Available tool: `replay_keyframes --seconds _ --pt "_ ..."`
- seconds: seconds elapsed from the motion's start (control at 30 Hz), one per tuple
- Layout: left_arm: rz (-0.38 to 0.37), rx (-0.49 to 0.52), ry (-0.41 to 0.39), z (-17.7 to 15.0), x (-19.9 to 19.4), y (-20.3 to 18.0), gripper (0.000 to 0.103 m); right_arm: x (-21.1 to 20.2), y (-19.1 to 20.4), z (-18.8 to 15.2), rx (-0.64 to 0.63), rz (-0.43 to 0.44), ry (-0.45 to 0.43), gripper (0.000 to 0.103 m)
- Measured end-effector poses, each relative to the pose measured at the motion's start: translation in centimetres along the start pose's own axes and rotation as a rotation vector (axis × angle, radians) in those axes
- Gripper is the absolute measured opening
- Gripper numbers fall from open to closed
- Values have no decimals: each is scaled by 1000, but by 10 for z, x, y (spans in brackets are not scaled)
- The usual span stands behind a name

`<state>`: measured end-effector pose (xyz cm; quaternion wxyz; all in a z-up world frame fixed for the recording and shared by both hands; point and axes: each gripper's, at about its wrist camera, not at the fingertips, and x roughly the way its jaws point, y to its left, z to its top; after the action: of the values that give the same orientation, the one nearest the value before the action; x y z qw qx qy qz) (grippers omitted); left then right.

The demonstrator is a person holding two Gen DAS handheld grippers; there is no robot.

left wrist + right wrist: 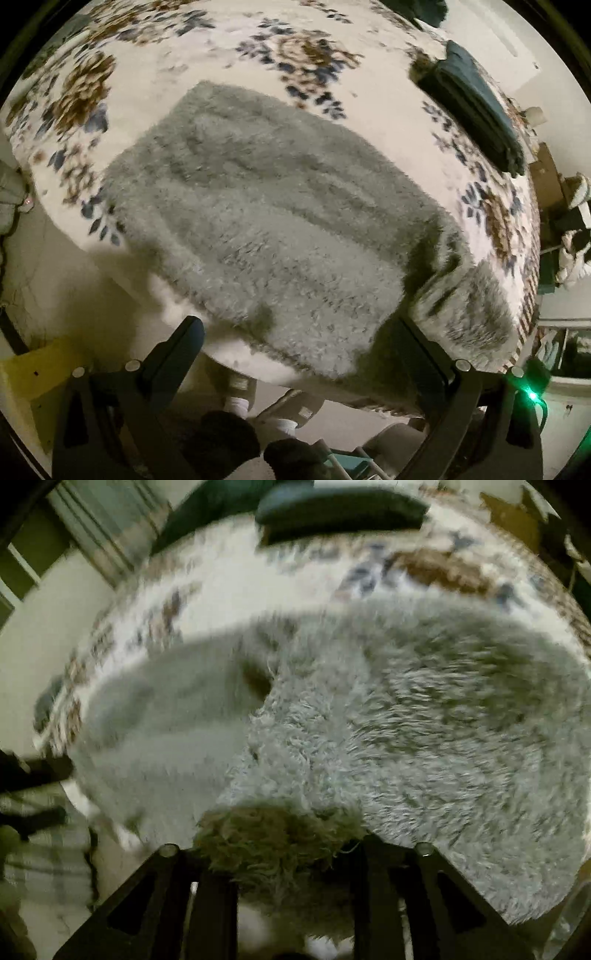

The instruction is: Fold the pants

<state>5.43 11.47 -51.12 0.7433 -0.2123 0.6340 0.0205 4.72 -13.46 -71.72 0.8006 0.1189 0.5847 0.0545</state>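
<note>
1. The pants (pixel 273 221), a grey fluffy garment, are laid on the floral bedspread (pixel 207 62) of a bed, near its front edge, so that both grippers can be brought to the fabric from the same side.
2. The garment is presented as a roughly rectangular doubled shape, with one end overhanging the bed edge; this is judged to be a partly completed fold.
3. The left gripper (pixel 299 339) is held above the near edge of the pants, pointing steeply down. Its fingers (pixel 177 354) are spread wide, and nothing is seen between them; no fabric is gripped.
4. The right gripper (pixel 295 867) is held close over the pants (pixel 406 720). A bunched tuft of fabric is seen between its fingers (pixel 218 904). The fingers are partly parted; whether the tuft is pressed or merely lying loose between them cannot be told from the blurred picture.
5. A dark folded garment (pixel 476 107) is set at the far side of the bed, well apart from the pants, judged to be finished work kept clear of the folding area.
6. The whole outline of the pants and the bed edge are shown only in the left wrist view.
7. The tuft at the right fingers is shown only in the right wrist view, where the dark folded garment (pixel 340 509) appears at the top.
</note>
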Motion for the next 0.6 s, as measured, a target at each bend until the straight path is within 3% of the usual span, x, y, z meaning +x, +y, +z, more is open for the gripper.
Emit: replay_keyframes --seconds 0.03,0.1,0.17,0.23,0.33,0.43,0.5,0.53,0.57,0.6 --pt "-8 17 -1 2 0 -5 103 5 -1 -2 3 33 63 58" --pt "-39 69 -7 5 -2 -22 103 0 -12 1 40 129 117 88" --pt "-63 138 -21 6 -1 -48 103 -25 -33 -1 118 218 107 90" --pt "-83 213 -15 4 5 -74 103 -53 -64 -2 214 248 88 91" --pt "-70 291 26 -2 29 -109 103 -82 -111 -8 312 175 58 91" --pt "-62 372 65 -12 61 -140 102 -93 -162 -14 382 49 46 91" --pt "-31 444 92 -19 85 -155 86 -94 -189 -14 442 18 46 92" --pt "-19 474 114 -23 100 -160 57 -94 -201 -15 475 16 44 92" --pt "-2 488 137 -26 112 -161 14 -92 -212 -13 498 11 43 92" --pt "-5 483 162 -29 123 -158 14 -88 -218 -13 517 10 43 92"
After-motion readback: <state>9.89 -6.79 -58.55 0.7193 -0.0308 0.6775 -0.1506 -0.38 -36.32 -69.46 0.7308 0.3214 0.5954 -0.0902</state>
